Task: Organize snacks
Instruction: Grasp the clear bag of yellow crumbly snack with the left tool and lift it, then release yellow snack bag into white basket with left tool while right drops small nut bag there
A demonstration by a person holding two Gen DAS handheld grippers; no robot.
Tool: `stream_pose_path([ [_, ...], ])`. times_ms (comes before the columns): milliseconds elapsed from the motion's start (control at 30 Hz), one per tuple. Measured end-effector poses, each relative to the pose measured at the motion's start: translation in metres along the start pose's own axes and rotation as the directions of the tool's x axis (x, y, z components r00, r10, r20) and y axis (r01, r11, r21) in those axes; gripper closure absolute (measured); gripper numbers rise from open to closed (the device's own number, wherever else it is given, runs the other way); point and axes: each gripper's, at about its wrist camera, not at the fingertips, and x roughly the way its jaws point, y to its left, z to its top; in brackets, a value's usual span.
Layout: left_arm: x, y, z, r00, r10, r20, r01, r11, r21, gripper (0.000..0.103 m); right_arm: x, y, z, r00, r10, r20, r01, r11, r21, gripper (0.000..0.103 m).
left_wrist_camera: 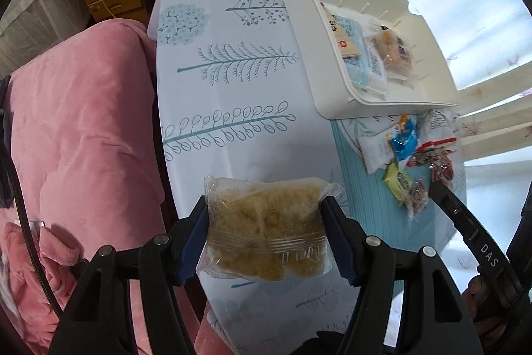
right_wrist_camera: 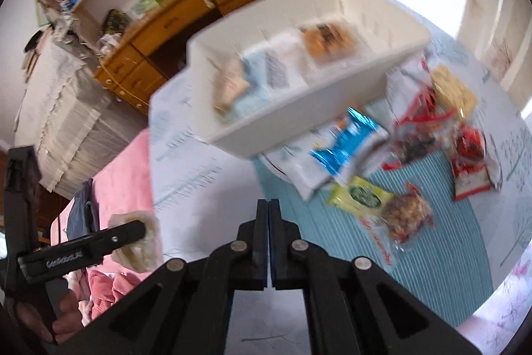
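Snacks [right_wrist_camera: 349, 148] lay by the table's [left_wrist_camera: 232, 82] far edge; left gripper [left_wrist_camera: 264, 232] clenched a slippery packet [left_wrist_camera: 266, 232] that could slide out, right gripper [right_wrist_camera: 268, 242] closed empty

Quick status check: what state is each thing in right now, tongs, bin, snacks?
Left tongs: shut on clear-wrapped crumbly snack, lifted off table.
Right tongs: shut, empty.
White bin: on table, partly filled with packets.
Loose snack pile: lying on table beside bin, unsorted.
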Motion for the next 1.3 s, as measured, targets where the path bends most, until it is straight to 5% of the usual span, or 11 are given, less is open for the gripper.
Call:
stream_pose_path([
  [200, -0.015, -0.012, 0.024, 1.0, -0.011, -0.018, 0.012, 0.999, 0.034, 0.038, -0.019, 0.024, 0.012, 0.994, 0.077, 0.073, -0.071, 0.994, -0.086, 0.103],
  [333, -0.031, -0.026, 0.042, 0.999, -0.025, 0.031, 0.023, 0.999, 0.038, 0.038, -0.027, 0.027, 0.018, 0.994, 0.035, 0.107, -0.017, 0.986, -0.165, 0.103],
  [500, -0.041, -0.048, 0.066, 0.996, -0.04, 0.081, 0.037, 0.999, 0.038, 0.038, -0.025, -0.006, 0.023, 0.995, -0.016, 0.1, 0.022, 0.998, -0.06, 0.101],
  [767, -0.035, -0.091, 0.1, 0.991, -0.051, 0.126, 0.048, 0.998, 0.028, 0.038, -0.016, -0.075, 0.027, 0.99, -0.133, 0.048, 0.131, 0.99, 0.042, 0.061],
  [1133, -0.008, -0.128, 0.112, 0.993, -0.018, 0.114, 0.022, 0.999, -0.036, 0.038, 0.006, -0.14, 0.035, 0.91, -0.41, 0.061, 0.413, 0.885, -0.216, 0.045],
  [1300, 0.003, -0.142, 0.118, 0.994, 0.007, 0.11, 0.0, 0.998, -0.061, 0.038, 0.022, -0.152, 0.034, 0.887, -0.456, 0.071, 0.449, 0.814, -0.368, 0.045],
])
